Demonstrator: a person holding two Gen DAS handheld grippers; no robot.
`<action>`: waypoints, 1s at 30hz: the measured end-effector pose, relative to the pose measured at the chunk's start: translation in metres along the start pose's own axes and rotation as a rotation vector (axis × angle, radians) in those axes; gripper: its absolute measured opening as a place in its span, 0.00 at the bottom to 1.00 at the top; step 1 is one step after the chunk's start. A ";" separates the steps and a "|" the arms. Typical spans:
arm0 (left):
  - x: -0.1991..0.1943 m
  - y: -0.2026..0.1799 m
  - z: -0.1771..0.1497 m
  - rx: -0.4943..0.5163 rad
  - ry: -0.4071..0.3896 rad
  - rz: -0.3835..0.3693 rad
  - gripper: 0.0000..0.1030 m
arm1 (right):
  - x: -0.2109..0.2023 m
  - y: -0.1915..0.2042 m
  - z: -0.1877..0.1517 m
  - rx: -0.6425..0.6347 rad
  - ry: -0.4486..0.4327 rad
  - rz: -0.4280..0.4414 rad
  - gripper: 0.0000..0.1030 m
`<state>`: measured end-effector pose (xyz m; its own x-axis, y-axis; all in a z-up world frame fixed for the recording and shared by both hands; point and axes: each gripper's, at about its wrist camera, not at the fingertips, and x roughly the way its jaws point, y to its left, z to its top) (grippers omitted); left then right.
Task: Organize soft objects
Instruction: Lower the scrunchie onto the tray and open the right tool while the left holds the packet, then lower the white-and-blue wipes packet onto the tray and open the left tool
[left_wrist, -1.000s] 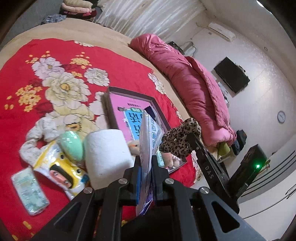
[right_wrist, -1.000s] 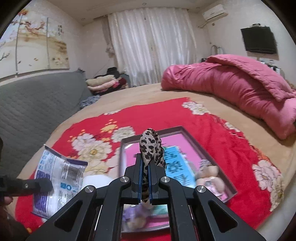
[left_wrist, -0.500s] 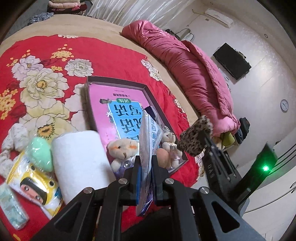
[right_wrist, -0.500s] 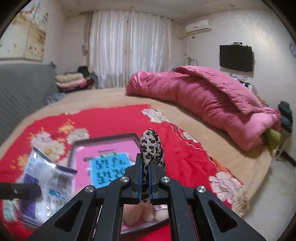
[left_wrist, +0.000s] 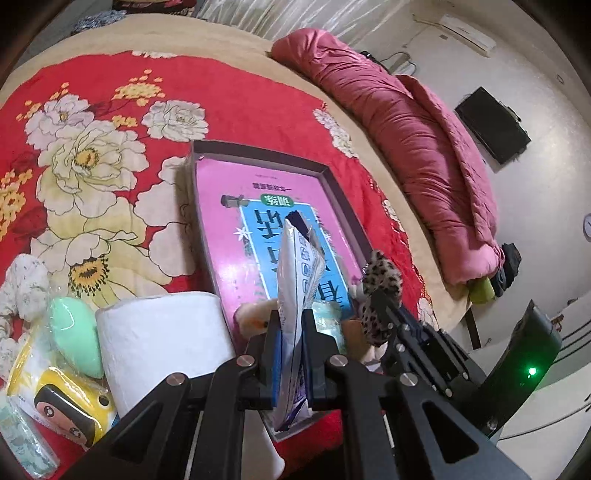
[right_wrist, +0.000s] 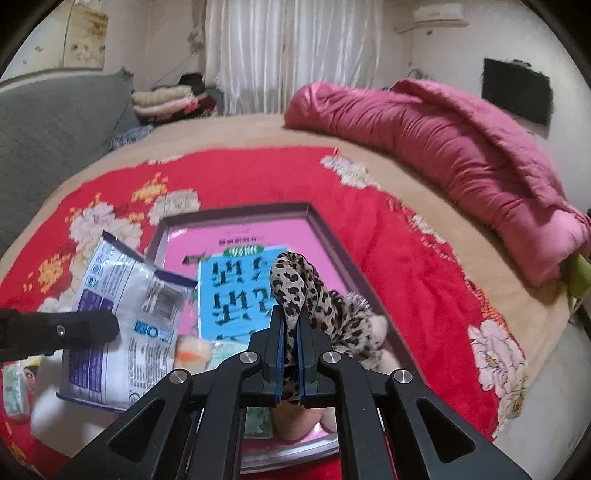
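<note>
The left gripper is clamped on a white and blue plastic packet, which stands upright between its closed jaws above the near end of a shallow box lid. That lid lies on the red floral blanket spread across the bed, and its floor is a pink sheet with a blue panel of large characters. The right gripper is closed tight on a leopard-print fabric piece (a scrunchie or small pouch, hard to tell which), whose loose end droops to the right over the lid's near right part. From the right wrist view the packet hangs over the lid's near left corner, pinched by the other gripper's black fingers.

Inside the lid, at its near end, sit small plush toys, mostly hidden behind the gripper. Just left of the lid, at the blanket's near edge, stand a white toilet paper roll, a mint green egg-shaped sponge touching it, and a yellow cartoon-printed pack. A rolled pink quilt lies along the bed's far right edge.
</note>
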<state>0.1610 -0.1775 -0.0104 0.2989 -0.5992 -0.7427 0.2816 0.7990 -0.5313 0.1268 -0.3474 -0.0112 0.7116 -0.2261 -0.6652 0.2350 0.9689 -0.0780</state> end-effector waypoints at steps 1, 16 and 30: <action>0.002 0.002 0.002 -0.007 0.002 0.002 0.09 | 0.002 0.001 0.000 -0.002 0.009 0.006 0.05; 0.018 0.005 0.014 -0.014 0.013 0.054 0.10 | 0.019 0.014 -0.004 -0.037 0.072 0.033 0.31; 0.030 -0.007 0.016 0.045 0.013 0.143 0.12 | -0.029 -0.010 0.000 0.078 -0.140 -0.027 0.62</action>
<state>0.1831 -0.2018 -0.0222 0.3276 -0.4781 -0.8149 0.2778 0.8731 -0.4006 0.1038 -0.3504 0.0093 0.7881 -0.2692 -0.5536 0.3020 0.9527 -0.0334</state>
